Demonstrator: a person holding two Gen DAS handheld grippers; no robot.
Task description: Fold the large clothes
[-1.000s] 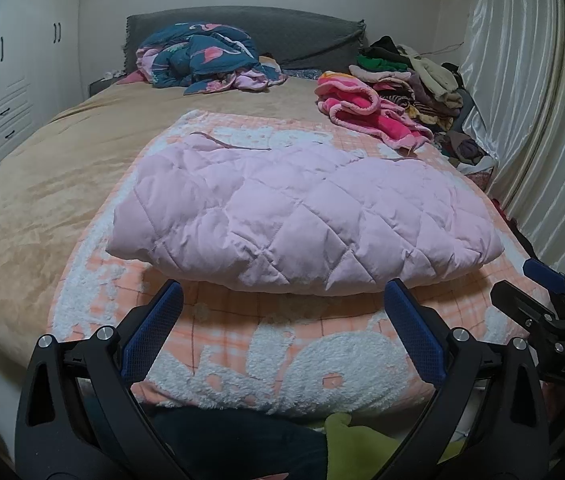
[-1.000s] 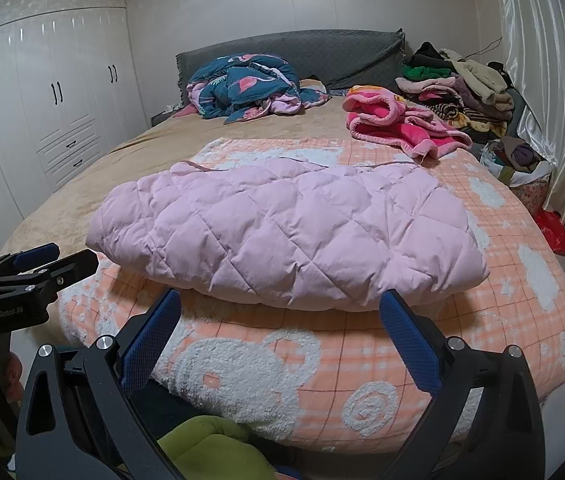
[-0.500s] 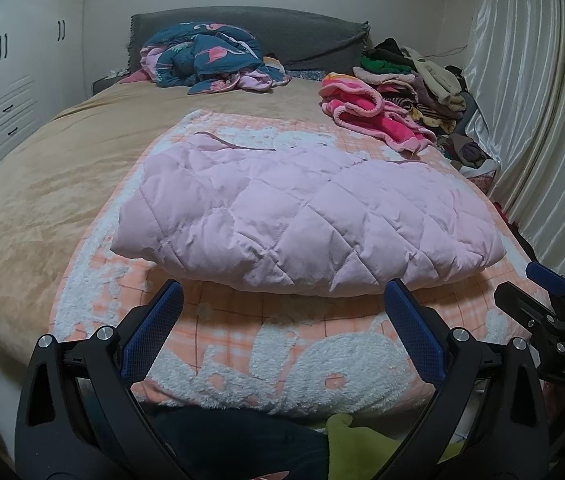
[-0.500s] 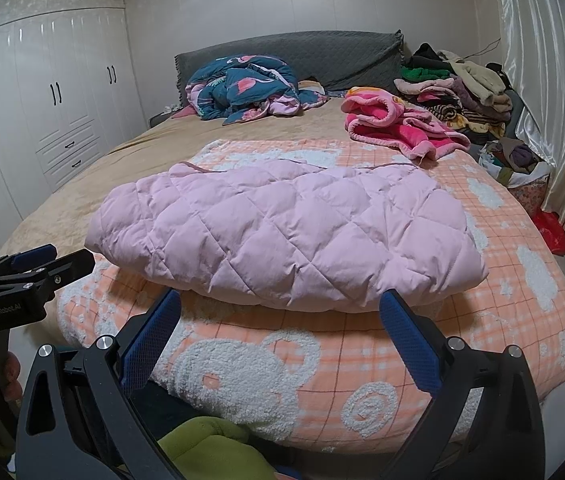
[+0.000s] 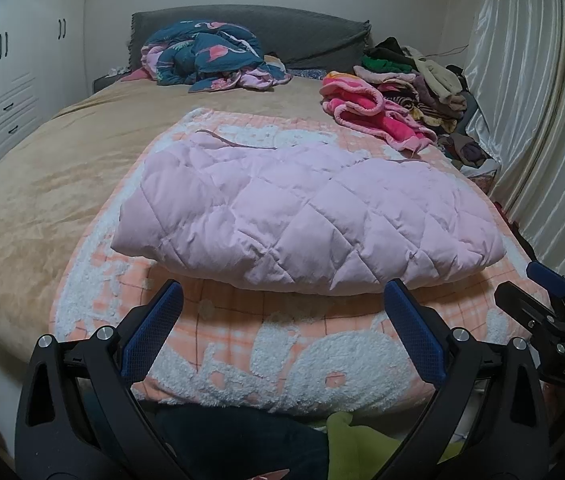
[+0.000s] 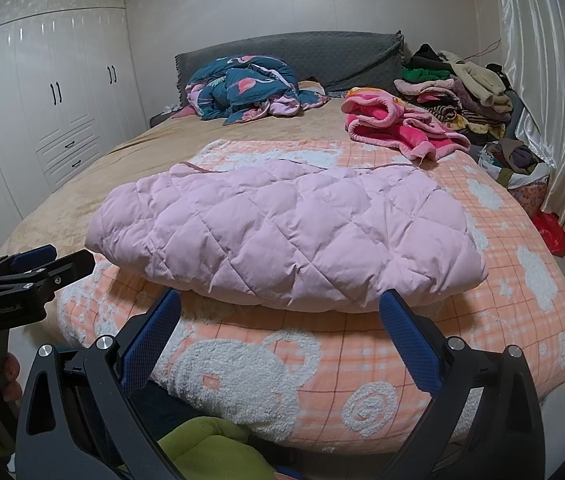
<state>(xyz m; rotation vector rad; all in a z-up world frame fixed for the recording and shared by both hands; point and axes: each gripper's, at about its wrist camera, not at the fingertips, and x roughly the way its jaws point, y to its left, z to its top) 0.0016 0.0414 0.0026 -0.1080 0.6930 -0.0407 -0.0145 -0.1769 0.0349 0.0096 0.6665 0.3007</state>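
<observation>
Hovering grippers [image 5: 282, 292] [image 6: 280, 300], fingers [image 5: 154, 328] spread

A big bed [image 6: 82, 184] with a tan cover is seen in the middle of the room. A grey headboard [image 6: 322, 56] is set against the pale back wall [image 6: 262, 4]. Tall white cupboards [image 6: 42, 112] with small black handles are lined up on the left. Shiny cream curtains [image 5: 530, 112] are hung on the right. The room is lit softly, and a bright spot is seen on the cupboard doors.
</observation>
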